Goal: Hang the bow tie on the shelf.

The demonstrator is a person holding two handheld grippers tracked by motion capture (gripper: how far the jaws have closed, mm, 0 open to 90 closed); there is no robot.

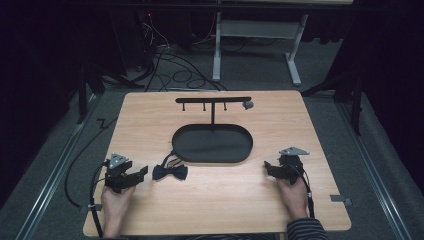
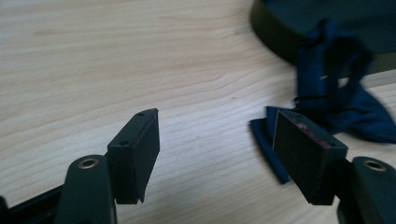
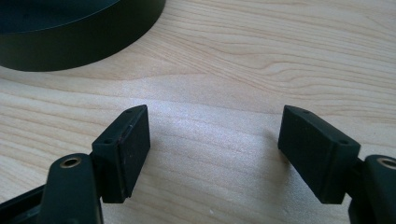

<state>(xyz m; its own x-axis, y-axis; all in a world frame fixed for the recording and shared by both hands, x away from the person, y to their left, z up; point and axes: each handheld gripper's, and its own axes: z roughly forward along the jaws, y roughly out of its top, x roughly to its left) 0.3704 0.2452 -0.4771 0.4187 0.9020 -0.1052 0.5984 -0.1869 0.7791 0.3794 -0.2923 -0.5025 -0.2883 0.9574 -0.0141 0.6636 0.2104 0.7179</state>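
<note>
A dark blue bow tie (image 1: 170, 172) lies flat on the wooden table (image 1: 225, 210), just in front of the left end of a black oval base (image 1: 182, 152). My left gripper (image 1: 139, 176) sits a little to the left of it, jaws open. In the left gripper view the bow tie (image 2: 345, 107) lies beyond and partly behind the right-hand jaw, and the gap of the left gripper (image 2: 217, 140) shows bare wood. My right gripper (image 1: 268, 168) rests near the table's right side, open. In its own view the right gripper (image 3: 215, 135) has nothing between its jaws.
From the oval base (image 3: 70, 46) a thin post rises to a black crossbar (image 1: 213, 100) with small hooks and a grey piece (image 1: 247, 105) at its right end. Cables and white desk legs (image 1: 217, 55) lie on the floor beyond the table.
</note>
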